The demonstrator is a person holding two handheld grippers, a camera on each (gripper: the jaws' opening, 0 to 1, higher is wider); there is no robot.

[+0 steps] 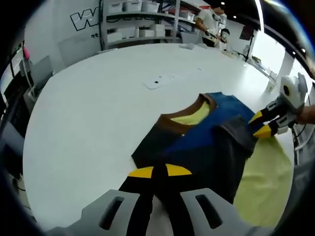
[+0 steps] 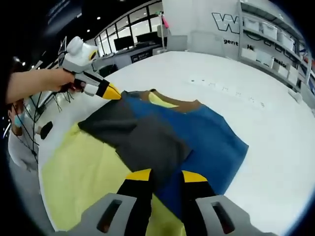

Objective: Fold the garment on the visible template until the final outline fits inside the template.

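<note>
A blue T-shirt (image 1: 216, 129) with a brown collar (image 1: 183, 119) and dark grey sleeves lies on a pale yellow template sheet (image 1: 266, 184), which is spread on a round white table (image 1: 98, 113). In the left gripper view, the left gripper (image 1: 160, 171) rises from the bottom edge with its yellow-tipped black jaws drawn close together over the near dark edge of the shirt; cloth sits between the tips, though whether it is truly pinched cannot be told. Across the shirt, at the right side of that view, the right gripper (image 1: 262, 124) meets the far grey sleeve (image 1: 238, 130), its tips touching the fabric.

In the right gripper view, the right gripper (image 2: 160, 175) has its jaws a little apart, straddling the lower edge of a folded grey sleeve panel (image 2: 147, 140) that lies across the blue body (image 2: 206, 135); a firm hold is not clear. At the upper left, a person's hand (image 2: 37, 83) holds the left gripper (image 2: 112, 92), its yellow tip touching the shirt's shoulder beside the collar (image 2: 174, 104). The template sheet (image 2: 83, 177) shows to the left of and below the shirt. A small white tag (image 1: 155, 82) lies on the table beyond the collar, well apart from the shirt. Shelving (image 1: 142, 19) with white bins stands behind the table.
</note>
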